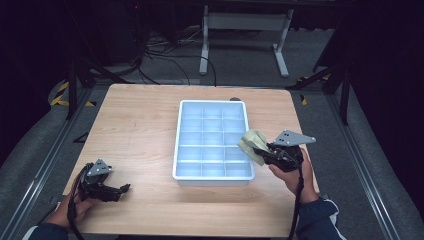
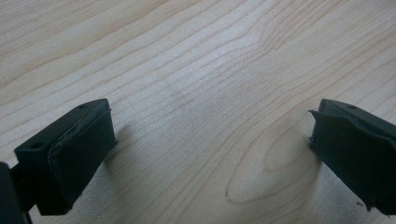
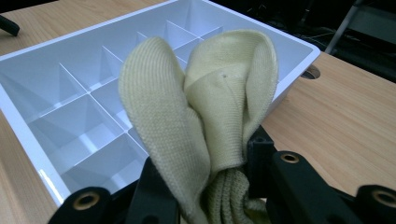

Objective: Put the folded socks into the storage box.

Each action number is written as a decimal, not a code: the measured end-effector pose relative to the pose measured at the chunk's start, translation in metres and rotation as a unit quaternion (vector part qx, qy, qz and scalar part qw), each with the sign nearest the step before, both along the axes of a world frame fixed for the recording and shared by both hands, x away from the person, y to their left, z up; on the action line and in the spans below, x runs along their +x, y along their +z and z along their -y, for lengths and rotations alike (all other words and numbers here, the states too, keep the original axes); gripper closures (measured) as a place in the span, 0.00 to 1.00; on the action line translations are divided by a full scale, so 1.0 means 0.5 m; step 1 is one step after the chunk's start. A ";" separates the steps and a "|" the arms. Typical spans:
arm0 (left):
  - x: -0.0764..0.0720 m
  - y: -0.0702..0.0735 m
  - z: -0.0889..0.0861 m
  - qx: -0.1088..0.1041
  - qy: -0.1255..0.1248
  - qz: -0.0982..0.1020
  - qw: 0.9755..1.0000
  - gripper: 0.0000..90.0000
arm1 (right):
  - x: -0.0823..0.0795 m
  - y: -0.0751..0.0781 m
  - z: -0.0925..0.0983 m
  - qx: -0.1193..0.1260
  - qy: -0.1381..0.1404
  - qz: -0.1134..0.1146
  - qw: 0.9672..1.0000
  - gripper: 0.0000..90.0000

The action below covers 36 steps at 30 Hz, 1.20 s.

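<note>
A pale yellow knitted cloth [image 3: 210, 116], folded into a bundle, is pinched in my right gripper [image 3: 215, 186]. In the high view the cloth [image 1: 252, 144] hangs at the right rim of the white compartment tray [image 1: 212, 175], just over its edge, with my right gripper [image 1: 267, 152] beside the tray's right side. The tray [image 3: 37, 135] has several compartments with nothing in them. My left gripper [image 1: 122, 189] rests low on the table near the front left corner. Its fingers [image 2: 70, 154] stand wide apart over bare wood.
The wooden table [image 1: 135, 130] has free room left of the tray and along the front edge. A round hole [image 3: 310, 72] sits in the tabletop behind the tray. Dark floor, cables and a white desk frame [image 1: 245, 35] lie beyond the far edge.
</note>
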<state>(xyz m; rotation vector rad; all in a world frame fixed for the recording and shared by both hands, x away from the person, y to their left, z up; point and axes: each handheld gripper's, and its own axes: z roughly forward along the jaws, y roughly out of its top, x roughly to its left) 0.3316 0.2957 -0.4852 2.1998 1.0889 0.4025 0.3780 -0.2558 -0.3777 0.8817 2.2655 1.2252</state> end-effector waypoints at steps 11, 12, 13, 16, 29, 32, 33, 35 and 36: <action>0.000 0.000 0.000 0.001 0.000 0.000 1.000 0.00 | 0.023 0.007 -0.031 -0.033 0.017 -0.005 0.999 0.80; 0.000 0.000 0.000 0.000 0.000 0.000 1.000 0.00 | 0.029 0.005 -0.041 -0.042 0.021 -0.007 0.999 0.80; 0.000 0.000 0.000 0.000 0.000 0.000 1.000 0.00 | 0.029 0.005 -0.041 -0.042 0.021 -0.007 0.999 0.80; 0.001 0.001 -0.001 0.003 -0.003 -0.002 1.000 0.00 | 0.034 0.003 -0.053 -0.052 0.027 -0.011 0.998 0.80; 0.001 0.001 0.000 0.002 -0.002 -0.003 1.000 0.00 | 0.052 -0.006 -0.085 -0.081 0.038 -0.022 0.996 0.80; 0.001 0.001 0.000 0.002 -0.002 -0.002 1.000 0.00 | 0.056 -0.008 -0.091 -0.083 0.041 -0.027 0.995 0.80; 0.001 0.001 0.000 0.002 -0.002 -0.003 1.000 0.00 | 0.057 -0.009 -0.093 -0.087 0.042 -0.027 0.995 0.80; 0.001 0.001 0.000 0.002 -0.002 -0.003 1.000 0.00 | 0.060 -0.013 -0.102 -0.098 0.044 -0.027 0.994 0.80; 0.001 0.001 0.000 0.002 -0.002 -0.003 1.000 0.00 | 0.062 -0.015 -0.105 -0.103 0.045 -0.029 0.993 0.80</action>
